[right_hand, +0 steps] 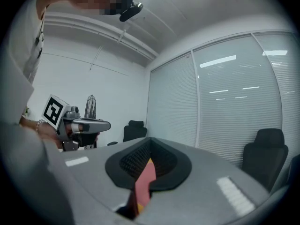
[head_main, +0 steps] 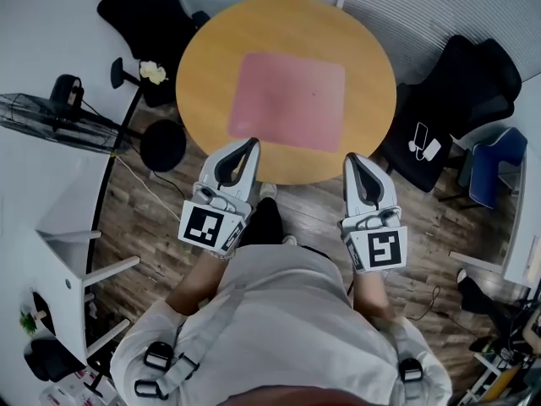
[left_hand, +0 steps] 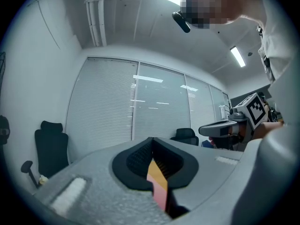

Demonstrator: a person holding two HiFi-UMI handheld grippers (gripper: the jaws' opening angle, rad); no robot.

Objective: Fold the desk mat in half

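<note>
At the table's (head_main: 200, 57) near edge, left gripper (head_main: 251, 145) and right gripper (head_main: 351, 160) are hovering, jaws together, empty — desk mat (head_main: 289, 100) is lying flat, folding not yet begun.

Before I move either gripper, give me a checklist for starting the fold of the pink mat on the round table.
1. Pink rectangular desk mat lies flat and unfolded on the round wooden table: ok.
2. Nothing rests on the mat: ok.
3. Left gripper tip at the mat's near left corner: ok.
4. Right gripper tip beside the mat's near right corner: ok.
5. Jaws apart, ready to take the mat's edge: not ok; both grippers are shut and hold nothing.
6. Tips touching the mat: cannot tell.
</note>
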